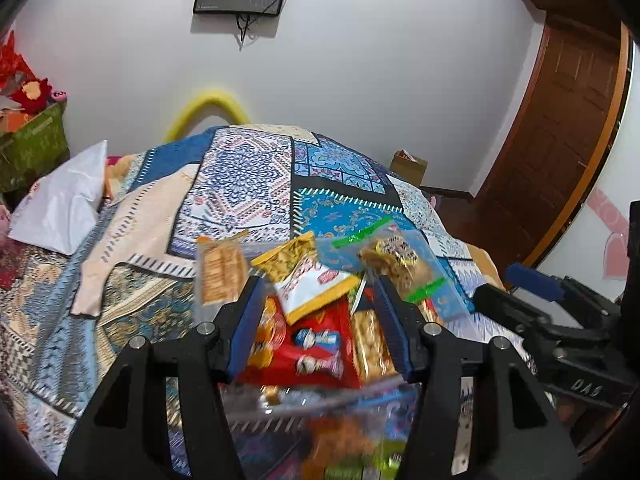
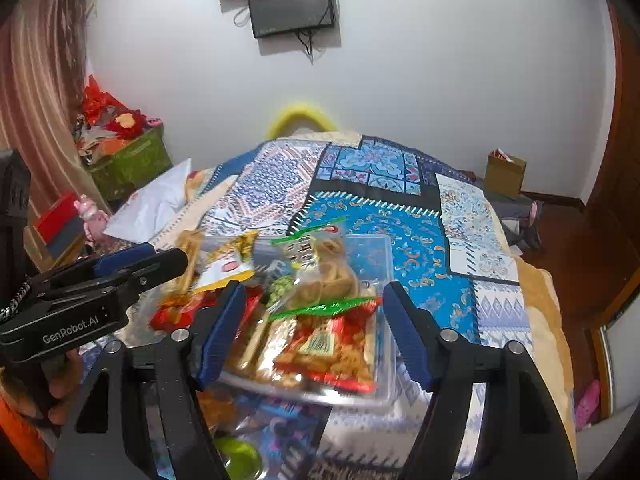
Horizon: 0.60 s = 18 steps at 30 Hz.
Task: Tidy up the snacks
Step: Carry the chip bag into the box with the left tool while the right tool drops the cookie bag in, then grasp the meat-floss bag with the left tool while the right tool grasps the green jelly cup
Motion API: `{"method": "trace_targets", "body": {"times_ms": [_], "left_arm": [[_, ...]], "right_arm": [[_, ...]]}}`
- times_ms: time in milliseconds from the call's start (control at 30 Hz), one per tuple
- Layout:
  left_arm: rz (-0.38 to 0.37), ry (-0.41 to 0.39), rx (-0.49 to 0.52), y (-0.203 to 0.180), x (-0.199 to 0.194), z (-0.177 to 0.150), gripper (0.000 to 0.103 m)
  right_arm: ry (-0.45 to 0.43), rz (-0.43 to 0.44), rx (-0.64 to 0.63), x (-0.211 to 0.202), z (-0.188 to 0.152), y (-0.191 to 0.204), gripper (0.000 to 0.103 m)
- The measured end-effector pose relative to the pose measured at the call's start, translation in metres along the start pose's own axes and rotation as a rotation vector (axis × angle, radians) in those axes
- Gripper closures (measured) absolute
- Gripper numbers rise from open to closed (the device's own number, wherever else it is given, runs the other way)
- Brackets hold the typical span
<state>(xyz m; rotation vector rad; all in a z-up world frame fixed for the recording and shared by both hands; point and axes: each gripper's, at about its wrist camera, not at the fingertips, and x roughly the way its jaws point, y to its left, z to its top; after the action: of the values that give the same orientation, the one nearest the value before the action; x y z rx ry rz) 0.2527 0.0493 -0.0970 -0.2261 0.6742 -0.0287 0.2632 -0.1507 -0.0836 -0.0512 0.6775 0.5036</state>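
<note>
Below, the near end of the clear snack tray is blurred and partly hidden behind the right gripper. Both it and the left gripper are angled down over the quilt-covered bed, jaws parted, nothing gripped.

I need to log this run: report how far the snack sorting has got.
Done: many snack packets sit piled in the clear container on the bed. In hand: nothing; the left gripper and right gripper are both open. Left: a few packets spill outside it.
</note>
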Motion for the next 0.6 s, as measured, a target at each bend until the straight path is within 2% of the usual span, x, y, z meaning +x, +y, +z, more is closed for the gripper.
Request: {"method": "trace_targets", "body": {"times_ms": [133, 267, 600], "left_arm": [[0.006, 0.014, 0.001, 0.006, -0.022, -0.016, 0.046], [0.025, 0.042, 0.010, 0.012, -0.035, -0.037, 0.046], [0.043, 0.155, 0.010, 0.028, -0.044, -0.094, 0.046]], "right_arm": [[-0.007, 0.025, 0.003, -0.016, -0.012, 0.009, 0.032], [0.023, 0.042, -0.007, -0.019, -0.031, 0.019, 0.032], [0.179, 0.093, -0.021, -0.003, -0.094, 0.040, 0.032]]}}
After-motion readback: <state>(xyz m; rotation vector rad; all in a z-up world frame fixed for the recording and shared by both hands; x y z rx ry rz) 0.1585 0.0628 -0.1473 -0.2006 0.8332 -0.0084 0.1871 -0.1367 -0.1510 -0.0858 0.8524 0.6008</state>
